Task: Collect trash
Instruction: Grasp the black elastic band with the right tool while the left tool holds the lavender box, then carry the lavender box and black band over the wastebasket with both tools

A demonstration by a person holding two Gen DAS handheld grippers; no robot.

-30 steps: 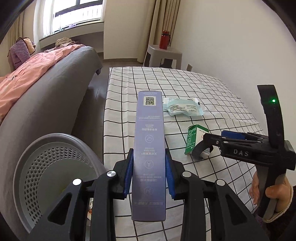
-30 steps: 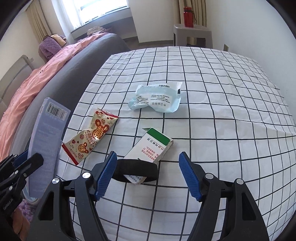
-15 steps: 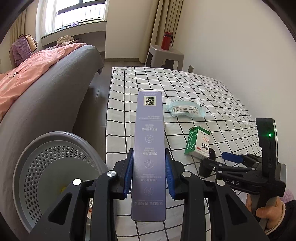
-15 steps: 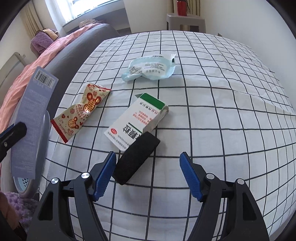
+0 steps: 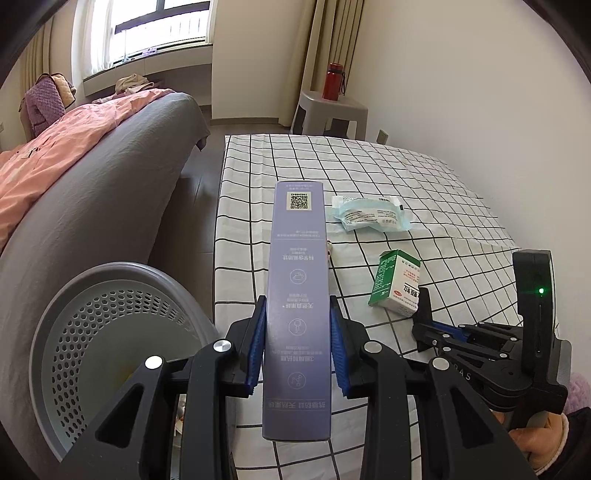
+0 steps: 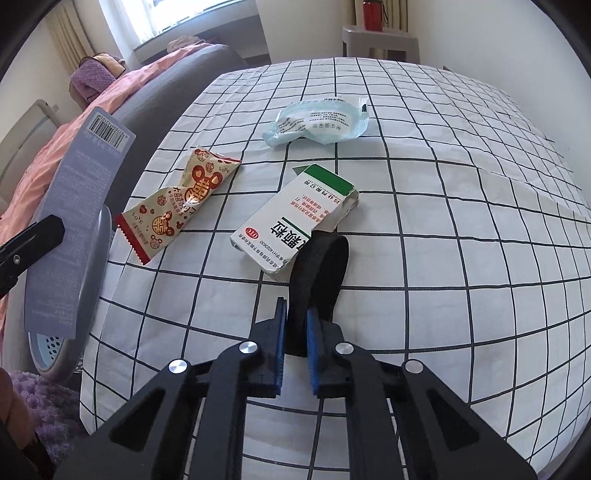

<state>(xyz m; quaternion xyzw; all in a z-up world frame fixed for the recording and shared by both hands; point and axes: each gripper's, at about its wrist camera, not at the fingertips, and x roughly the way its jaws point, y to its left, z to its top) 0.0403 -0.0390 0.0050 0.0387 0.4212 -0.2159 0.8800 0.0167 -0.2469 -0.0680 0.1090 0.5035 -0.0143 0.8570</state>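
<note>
Checkered tablecloth (image 6: 443, 184), snack wrapper (image 6: 177, 203), medicine box (image 6: 295, 218) touching black strap (image 6: 317, 273)

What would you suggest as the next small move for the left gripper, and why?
Probably swing the left gripper leftward over the grey perforated bin and open it. It is shut on the long purple box, which sits beside the bin's rim, not over it, while the right gripper is shut on a black band.

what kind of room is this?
Likely a bedroom or living room at home: a grey sofa with pink bedding, a curtained window, and a checked-cloth table.
</note>
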